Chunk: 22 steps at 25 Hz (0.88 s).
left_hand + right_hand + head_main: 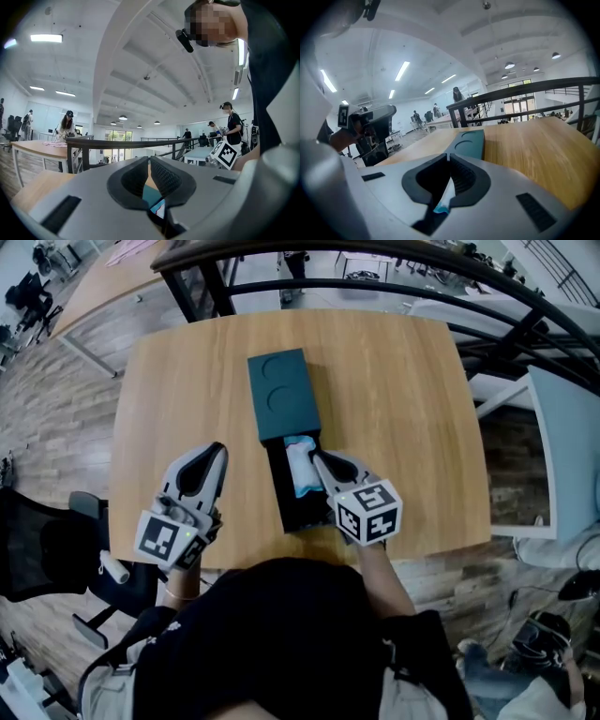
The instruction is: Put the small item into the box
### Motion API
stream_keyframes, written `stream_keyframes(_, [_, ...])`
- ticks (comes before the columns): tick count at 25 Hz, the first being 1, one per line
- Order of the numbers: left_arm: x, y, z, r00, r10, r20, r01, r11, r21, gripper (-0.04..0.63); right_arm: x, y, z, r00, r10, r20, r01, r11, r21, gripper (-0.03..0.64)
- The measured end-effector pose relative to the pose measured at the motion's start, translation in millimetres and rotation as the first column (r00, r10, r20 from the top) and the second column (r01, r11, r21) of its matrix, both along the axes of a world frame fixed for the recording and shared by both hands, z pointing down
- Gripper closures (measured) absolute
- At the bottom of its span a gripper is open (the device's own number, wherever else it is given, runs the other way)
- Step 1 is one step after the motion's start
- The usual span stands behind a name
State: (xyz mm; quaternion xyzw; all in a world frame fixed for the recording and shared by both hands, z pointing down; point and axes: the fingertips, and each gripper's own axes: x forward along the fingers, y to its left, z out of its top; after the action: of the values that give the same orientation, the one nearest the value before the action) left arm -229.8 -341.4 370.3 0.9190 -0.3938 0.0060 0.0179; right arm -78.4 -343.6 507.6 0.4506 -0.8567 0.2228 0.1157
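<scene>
My right gripper (319, 461) is pinching the near edge of the small white and blue packet (300, 467). In the right gripper view the thin edge sits between the pressed pads (459, 176), held edge-on so the flat packet hangs in line with the jaws. The rest of the packet lies just ahead of the tips, inside the open black tray of the box (279, 501). I hold it this low and lengthwise because the tray is narrow, and a packet turned across it would catch on the walls.

The teal lid (281, 395) is slid away from me, straight beyond the tips of this gripper. That leaves the tray's near half uncovered for the packet.

My left gripper (216, 454) hovers over the bare table (403, 409), well off to the left of the box. Its jaws are pressed together and I see nothing between them. I judge it is parked there to keep clear of the tray.

By my reckoning the packet is nearly placed, and what remains is to let go of the edge.
</scene>
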Motion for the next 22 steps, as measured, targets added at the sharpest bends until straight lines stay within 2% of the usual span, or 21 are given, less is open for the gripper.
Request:
stream_keyframes(7, [0,1,3,1.0,0.006,0.0,-0.006,1.0,-0.011,0.571,2,-3,-24,1.0,0.007,0.019,-0.008,0.999,0.05,0.586])
stream_keyframes(22, [-6,2,4,1.0,-0.023,0.007,0.023,1.0,-0.015,0.571,-1,-7,-32,1.0,-0.024,0.01,0.023,0.997,0.073,0.586])
